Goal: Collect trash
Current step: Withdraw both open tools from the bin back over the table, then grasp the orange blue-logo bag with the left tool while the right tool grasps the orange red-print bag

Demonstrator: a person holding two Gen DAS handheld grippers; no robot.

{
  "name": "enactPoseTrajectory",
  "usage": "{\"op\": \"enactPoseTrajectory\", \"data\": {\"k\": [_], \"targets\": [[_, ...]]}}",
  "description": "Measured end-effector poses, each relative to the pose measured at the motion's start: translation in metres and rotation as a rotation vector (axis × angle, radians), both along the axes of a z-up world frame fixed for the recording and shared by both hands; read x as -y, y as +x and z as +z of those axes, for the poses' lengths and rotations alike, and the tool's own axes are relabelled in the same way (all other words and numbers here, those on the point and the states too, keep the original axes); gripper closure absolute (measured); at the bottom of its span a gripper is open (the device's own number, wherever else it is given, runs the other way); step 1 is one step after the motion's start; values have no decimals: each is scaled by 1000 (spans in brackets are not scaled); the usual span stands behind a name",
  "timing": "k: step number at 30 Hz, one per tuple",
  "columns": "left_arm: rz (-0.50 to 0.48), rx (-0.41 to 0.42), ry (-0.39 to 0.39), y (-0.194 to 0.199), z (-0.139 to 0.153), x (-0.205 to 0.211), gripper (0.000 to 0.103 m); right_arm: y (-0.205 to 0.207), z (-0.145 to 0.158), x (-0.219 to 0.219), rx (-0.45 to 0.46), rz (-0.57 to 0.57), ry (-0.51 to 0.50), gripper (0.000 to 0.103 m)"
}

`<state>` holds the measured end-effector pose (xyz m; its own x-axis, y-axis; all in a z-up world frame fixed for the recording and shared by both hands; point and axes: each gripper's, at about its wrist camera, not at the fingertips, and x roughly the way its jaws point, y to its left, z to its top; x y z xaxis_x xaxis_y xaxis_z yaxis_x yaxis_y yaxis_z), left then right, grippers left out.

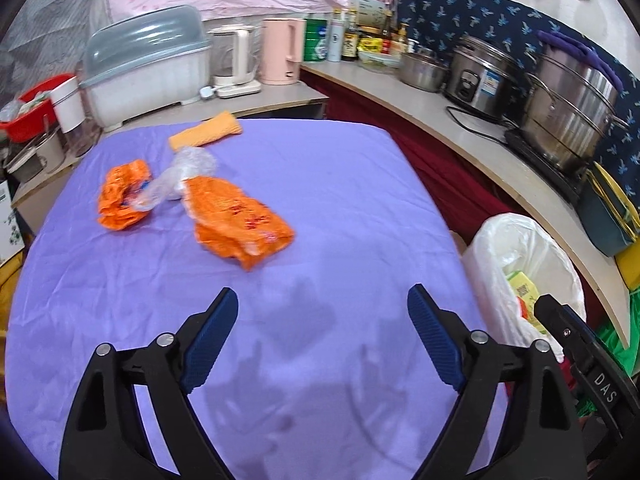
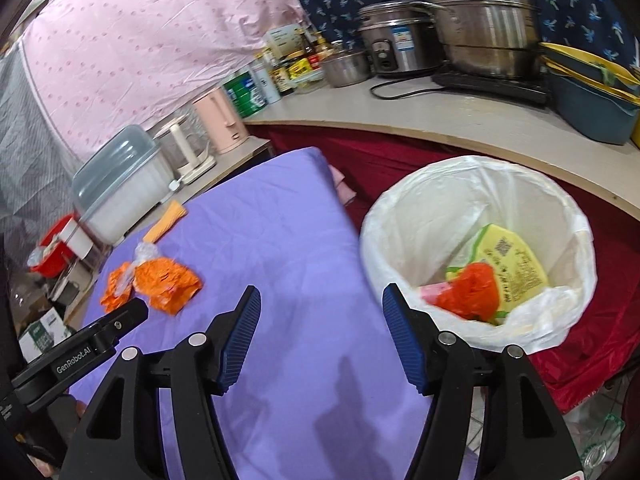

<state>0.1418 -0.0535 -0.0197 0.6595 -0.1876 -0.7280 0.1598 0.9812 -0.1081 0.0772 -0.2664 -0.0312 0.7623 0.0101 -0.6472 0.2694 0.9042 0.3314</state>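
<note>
Smooth purple tablecloth (image 1: 320, 200) below me; crinkled orange wrappers (image 1: 244, 224) and clear plastic (image 1: 188, 168) lie near its far-left corner. My left gripper (image 1: 322, 308) and right gripper (image 2: 322, 308) gape, empty; white-lined round bin (image 2: 400, 216) off the right edge.

Clear plastic film (image 1: 188, 172) beyond left tongs (image 1: 322, 308) partly covers both orange wrappers (image 1: 240, 220); wrapper print blurred, unreadable.

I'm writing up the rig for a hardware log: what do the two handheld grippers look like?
Both match: the left gripper and right gripper have black plastic, triangular cut-out arms, silver pivot pins and ribbed blue finger pads. One body is lettered "DAS", the other "GenRobot.AI". No cables or sleeves are visible.
</note>
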Motion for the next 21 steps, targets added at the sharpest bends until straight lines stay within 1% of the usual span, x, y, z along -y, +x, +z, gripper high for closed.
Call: {"op": "enactPoseTrajectory", "data": {"k": [5,14,21], "targets": [[74,-17,20,8,-9,-41,18,17,-6,-34,-18,66,-3,41],[201,-56,22,27,-24,-116,18,54,-22,-98,-59,184,-15,41],[278,-75,0,48,-29,-165,18,94,-29,-146,-75,264,-37,41]]}}
